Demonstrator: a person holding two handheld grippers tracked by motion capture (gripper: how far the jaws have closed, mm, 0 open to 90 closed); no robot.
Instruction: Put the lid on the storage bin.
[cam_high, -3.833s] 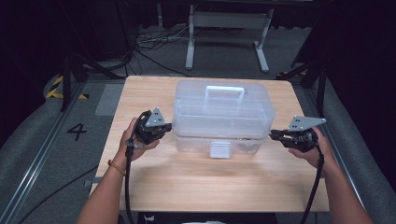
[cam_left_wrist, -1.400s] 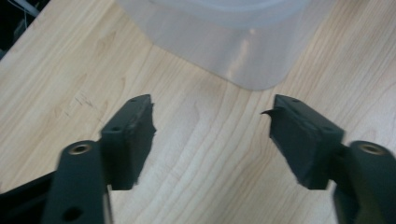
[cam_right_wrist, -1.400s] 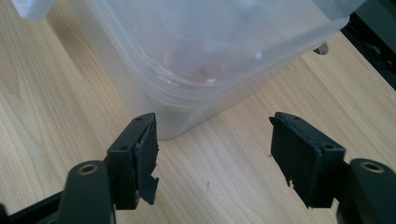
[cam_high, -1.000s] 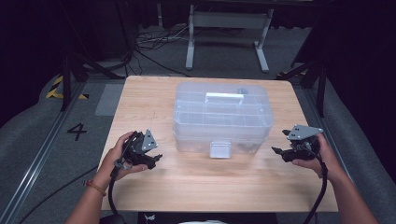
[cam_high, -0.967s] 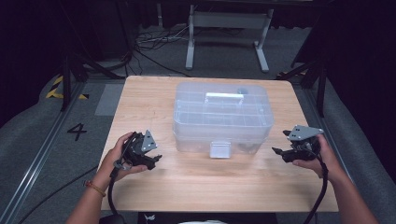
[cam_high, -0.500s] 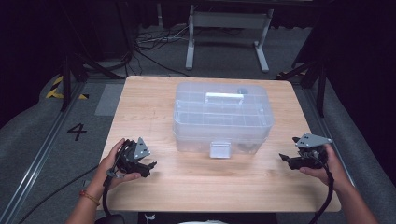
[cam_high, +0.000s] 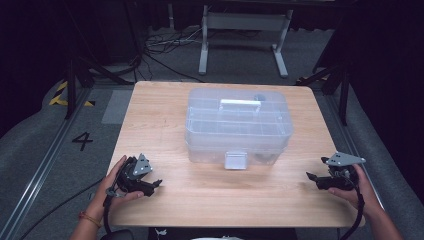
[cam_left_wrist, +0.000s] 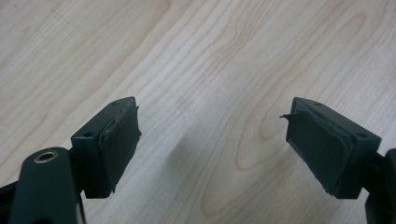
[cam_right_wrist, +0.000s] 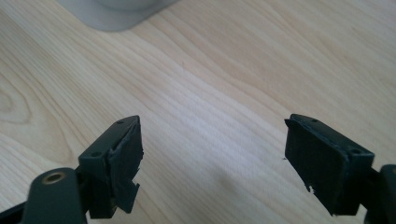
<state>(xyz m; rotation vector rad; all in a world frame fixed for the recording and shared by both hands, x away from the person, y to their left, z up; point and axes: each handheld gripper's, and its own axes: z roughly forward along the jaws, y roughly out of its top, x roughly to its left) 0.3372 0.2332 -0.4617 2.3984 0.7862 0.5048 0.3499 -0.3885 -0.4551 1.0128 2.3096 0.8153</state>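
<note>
On the pale wooden table (cam_high: 200, 200), near its front left corner, rested the left gripper (cam_high: 154, 185), black with a grey three-cornered plate on top; jaws spread wide, nothing between the pads (cam_left_wrist: 116, 140), only bare wood grain below; at the front right edge sat the right gripper (cam_high: 311, 178), likewise black, jaws having just been opening, now spread with nothing between them; stood well apart from both, at the table's middle, the clear plastic storage box (cam_high: 238, 127) with lid shut, white handle flat on top and front latch down; read on the grey floor left of the table: a black painted "4" (cam_high: 82, 141).
</note>
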